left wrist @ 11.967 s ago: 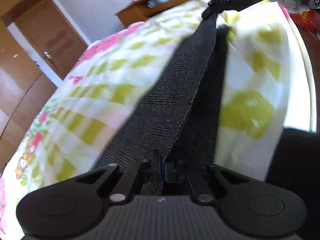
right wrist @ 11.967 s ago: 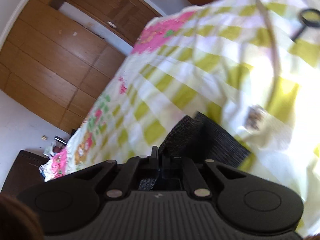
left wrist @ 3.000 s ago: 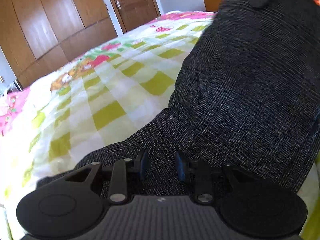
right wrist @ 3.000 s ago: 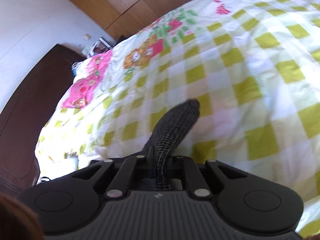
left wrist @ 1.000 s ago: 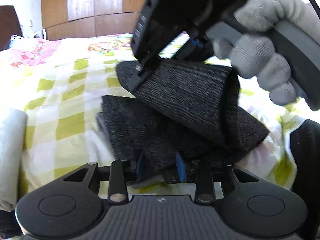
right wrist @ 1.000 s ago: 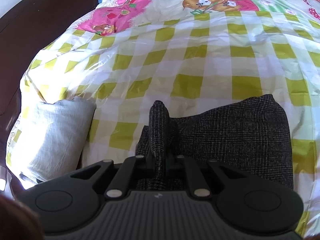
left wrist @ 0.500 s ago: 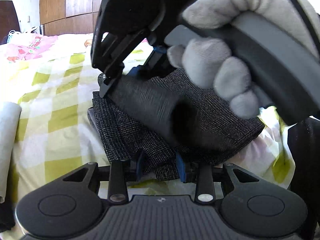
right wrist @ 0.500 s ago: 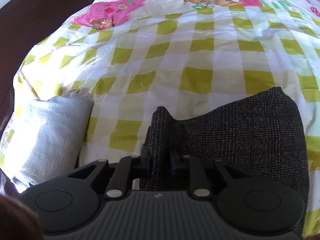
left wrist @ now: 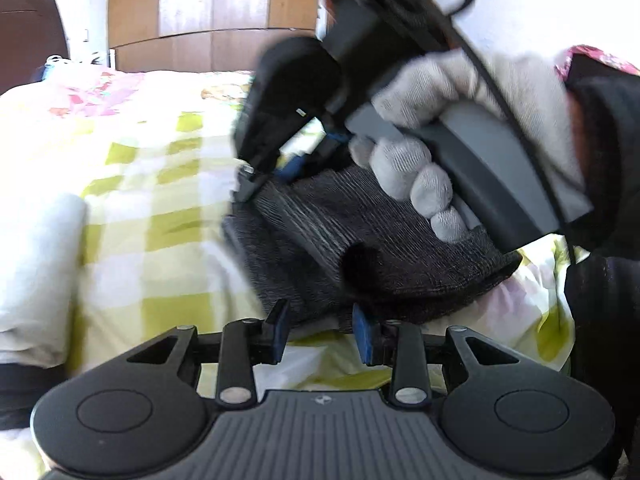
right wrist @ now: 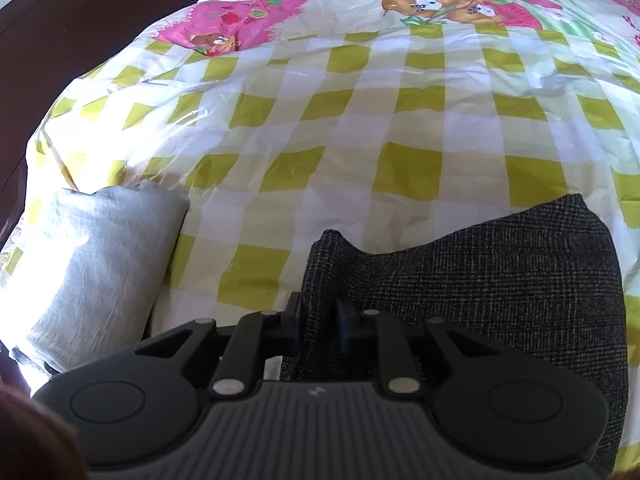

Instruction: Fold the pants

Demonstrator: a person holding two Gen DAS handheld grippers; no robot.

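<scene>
The dark grey checked pants [left wrist: 384, 248] lie folded into a small bundle on the yellow-and-white checked bed cover [left wrist: 152, 184]. In the right wrist view the pants [right wrist: 500, 280] fill the lower right. My left gripper [left wrist: 320, 332] is open just in front of the bundle's near edge, holding nothing. My right gripper [right wrist: 318, 316] is open, its fingers apart around the top fold's left corner. In the left wrist view the right gripper [left wrist: 260, 184] sits over the bundle, held by a gloved hand [left wrist: 432, 160].
A folded light grey cloth [right wrist: 96, 268] lies on the bed to the left of the pants; it also shows in the left wrist view [left wrist: 36, 272]. Wooden wardrobe doors [left wrist: 192, 12] stand behind the bed. The bed's pink cartoon border [right wrist: 240, 24] is at the far side.
My right gripper has opened and let go of the top fold, which now rests on the bundle. My left gripper has drawn back a little from the pants.
</scene>
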